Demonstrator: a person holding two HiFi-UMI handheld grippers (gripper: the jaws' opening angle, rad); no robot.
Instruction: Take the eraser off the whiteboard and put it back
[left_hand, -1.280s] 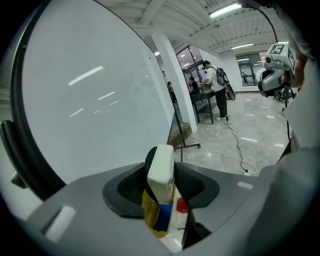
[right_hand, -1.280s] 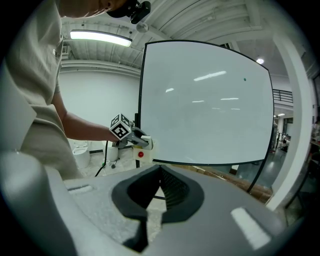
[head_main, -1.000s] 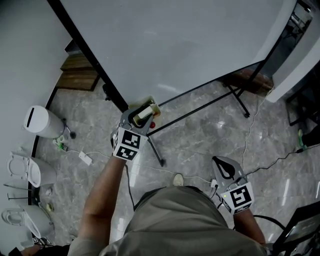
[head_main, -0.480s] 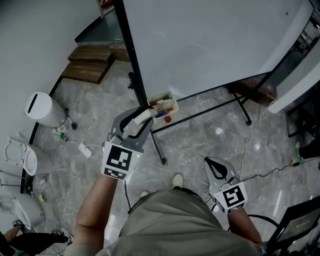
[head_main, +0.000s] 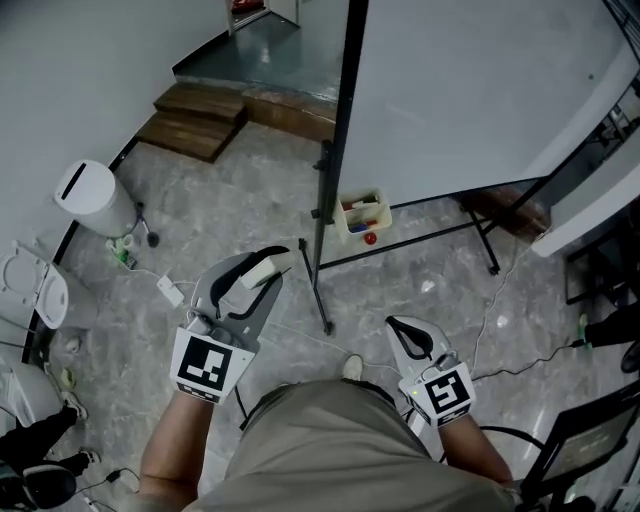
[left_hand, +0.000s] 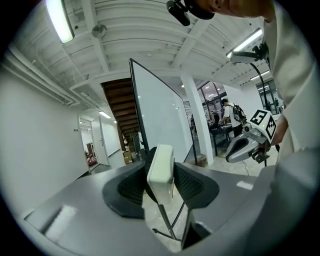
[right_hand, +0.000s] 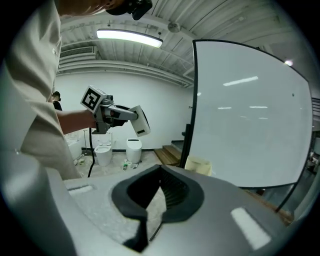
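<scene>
Eraser (left_hand: 160, 167) stands on edge between the pads of the left hand-held gripper (head_main: 264, 268), which is clamped on its two broad sides. The narrow pale end sticks out past the jaw tips. Gripping across the thin dimension probably gives the pads flat faces to press on, so the block should not twist. In the head view this pair sits at lower left of centre, clear of the board and out over the grey stone floor (head_main: 420, 265).

The right hand-held gripper (right_hand: 159, 186) has its jaws fully together with nothing between them. It hangs close to the person's body at lower right, seemingly kept out of the way since one gripper is enough for this job.

Further out, the black post (head_main: 335, 150) of the board's stand runs down the middle of the frame just beyond the eraser. The whiteboard (head_main: 480, 90) fills the upper right, its surface bare. A small cream tray (head_main: 363, 213) with coloured bits in it sits by the board's lower left corner. With the eraser held apart from the board, the removal looks done and the return remains.
</scene>
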